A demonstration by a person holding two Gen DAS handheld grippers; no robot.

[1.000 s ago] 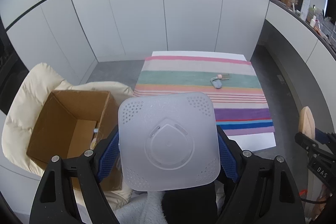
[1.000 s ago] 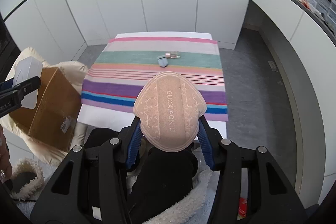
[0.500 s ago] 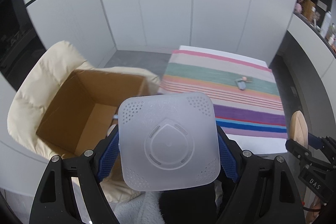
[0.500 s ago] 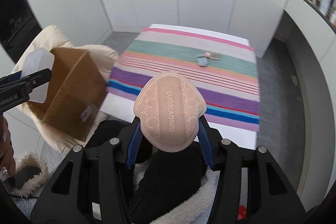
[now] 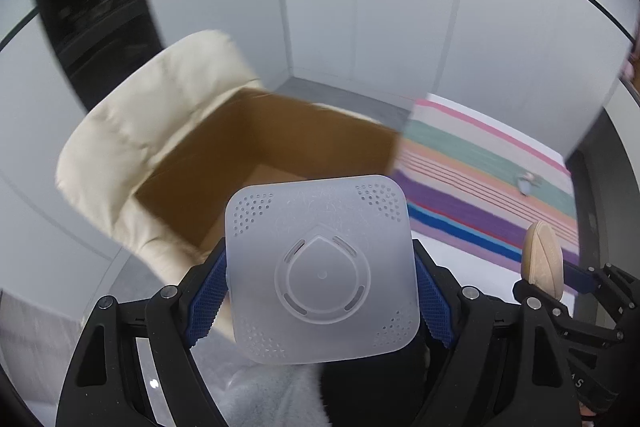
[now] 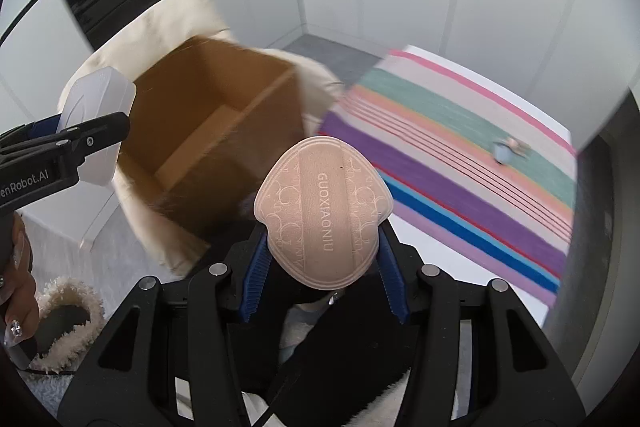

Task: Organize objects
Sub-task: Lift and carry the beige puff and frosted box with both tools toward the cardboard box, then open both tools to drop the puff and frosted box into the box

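Observation:
My left gripper [image 5: 320, 287] is shut on a translucent white square plastic case [image 5: 322, 269], held in the air near the front rim of an open brown cardboard box [image 5: 280, 143]. My right gripper [image 6: 322, 251] is shut on a pink shell-shaped case [image 6: 322, 211] marked GUOXIAONIU, just right of the box [image 6: 216, 131]. The white case also shows in the right wrist view [image 6: 96, 131], and the pink case in the left wrist view [image 5: 542, 259]. A small blue and pink object [image 6: 508, 149] lies on the striped cloth [image 6: 460, 163].
The box sits on a cream padded chair [image 5: 160, 107]. The striped cloth covers a white table [image 5: 480, 255] to the right. White cabinet panels [image 5: 360, 19] stand behind. A fluffy slipper [image 6: 68, 323] lies at lower left on the floor.
Both grippers have swung left with their cases. The box has moved toward the middle of both views and the striped table has slid to the right. The scene is motion-blurred.

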